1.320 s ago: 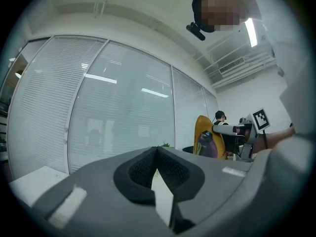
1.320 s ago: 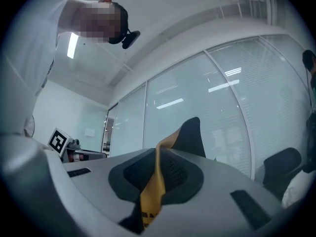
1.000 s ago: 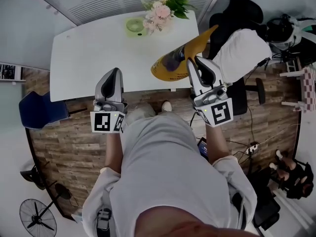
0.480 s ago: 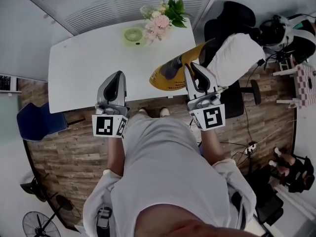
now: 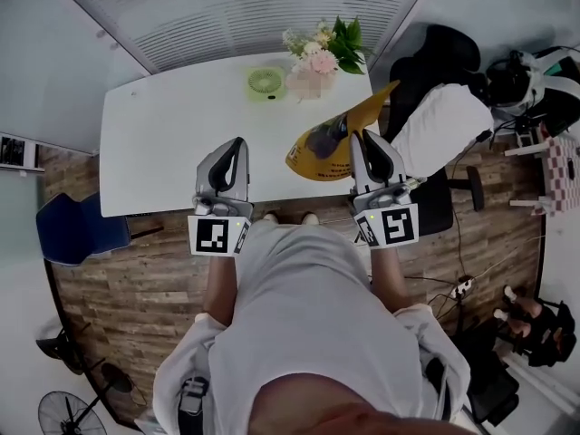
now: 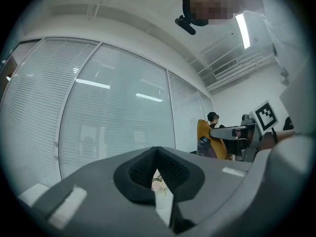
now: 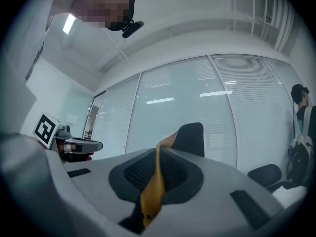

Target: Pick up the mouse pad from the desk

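The yellow mouse pad with a dark print hangs bent in the air over the white desk's right front corner. My right gripper is shut on the pad's near edge. In the right gripper view the pad runs as a thin yellow strip between the closed pads and curls upward beyond them. My left gripper hovers over the desk's front edge, holds nothing and is shut. In the left gripper view only a thin slit shows between its jaws.
A vase of flowers and a small green fan stand at the desk's far edge. A black office chair with a white cloth is to the right and a blue chair to the left. Glass walls with blinds lie ahead.
Both grippers have shifted a little over the desk's front edge, the left one reaching farther over the top. The pad has stayed in the right gripper, off the desk.
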